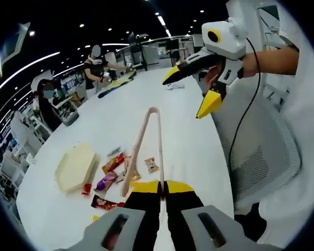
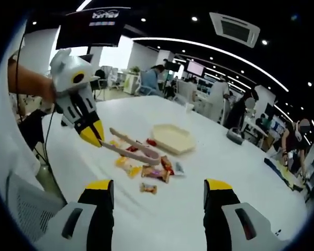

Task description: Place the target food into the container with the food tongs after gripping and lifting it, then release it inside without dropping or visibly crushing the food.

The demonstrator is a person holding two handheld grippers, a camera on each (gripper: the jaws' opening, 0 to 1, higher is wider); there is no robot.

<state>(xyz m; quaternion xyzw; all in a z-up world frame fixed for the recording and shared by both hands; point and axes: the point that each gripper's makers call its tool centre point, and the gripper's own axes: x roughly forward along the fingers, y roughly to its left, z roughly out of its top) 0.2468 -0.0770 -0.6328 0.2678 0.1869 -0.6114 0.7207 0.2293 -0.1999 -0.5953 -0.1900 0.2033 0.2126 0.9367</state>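
Observation:
My left gripper (image 1: 162, 189) is shut on one arm of the pale pink food tongs (image 1: 156, 141). The tongs' joined end points away from me and their other arm slants down to the left. Below them, several wrapped snacks (image 1: 111, 177) lie on the white table (image 1: 191, 141) beside a cream container (image 1: 76, 166), which looks empty. My right gripper (image 1: 191, 91) hangs open in the air at the upper right, apart from everything. In the right gripper view its jaws (image 2: 158, 188) stand wide apart over the table, facing the left gripper (image 2: 91, 133), tongs (image 2: 136, 149), snacks (image 2: 149, 171) and container (image 2: 172, 138).
A grey mesh chair (image 1: 261, 151) stands at the table's near edge by the person holding the grippers. Other people work at the far end of the long table (image 2: 235, 172), where a blue and yellow item (image 1: 115, 82) lies. A black cable (image 1: 251, 94) hangs from the right gripper.

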